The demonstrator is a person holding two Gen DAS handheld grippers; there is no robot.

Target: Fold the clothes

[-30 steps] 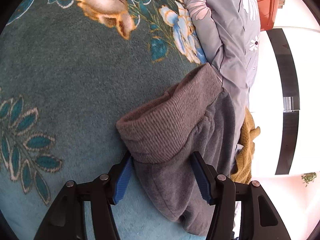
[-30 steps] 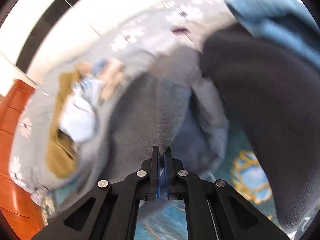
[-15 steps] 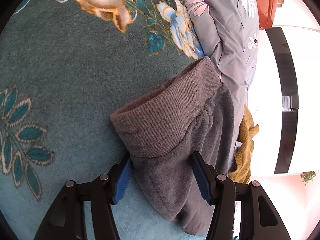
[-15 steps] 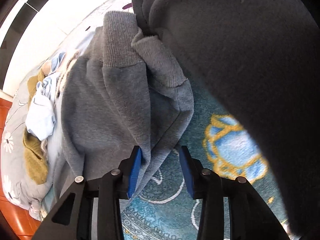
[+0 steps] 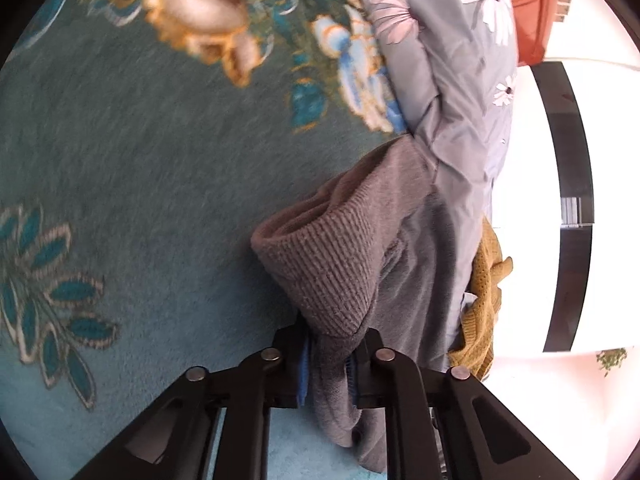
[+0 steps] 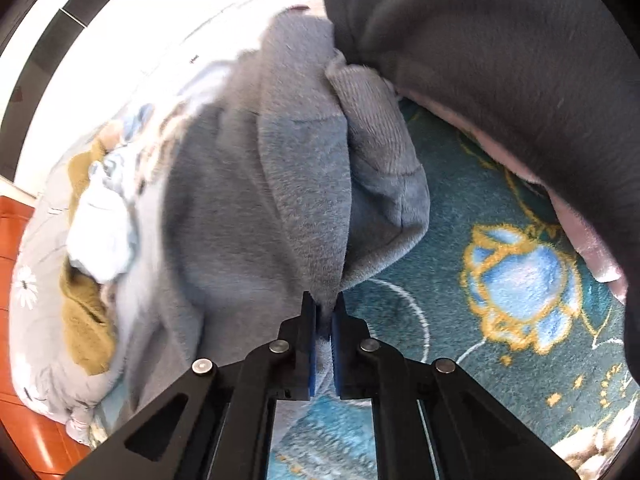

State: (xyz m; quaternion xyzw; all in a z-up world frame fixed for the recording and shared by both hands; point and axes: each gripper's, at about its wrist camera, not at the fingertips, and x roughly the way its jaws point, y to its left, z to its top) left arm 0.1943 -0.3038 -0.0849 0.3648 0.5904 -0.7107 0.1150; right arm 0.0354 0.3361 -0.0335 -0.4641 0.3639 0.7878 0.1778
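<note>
A grey fleece garment (image 5: pixel 416 280) with a ribbed brown-grey cuff (image 5: pixel 336 256) lies on a teal floral blanket (image 5: pixel 140 168). My left gripper (image 5: pixel 330 360) is shut on the fleece just below the cuff. In the right wrist view the same grey garment (image 6: pixel 256 200) hangs in folds, and my right gripper (image 6: pixel 324 320) is shut on a pinched fold of it. The ribbed hem (image 6: pixel 372 120) shows at the upper right of the fold.
A grey flowered duvet (image 5: pixel 452 92) lies along the blanket's far edge. A mustard knit (image 5: pixel 484 304) and a pale blue garment (image 6: pixel 100 236) lie in a pile on it. A dark sleeve (image 6: pixel 500 48) fills the upper right of the right wrist view. Red-brown wood (image 6: pixel 16 320) borders the bed.
Both grippers were open around the grey garment half a second ago. Now both have closed on it. The right view is blurred on the left from motion.
</note>
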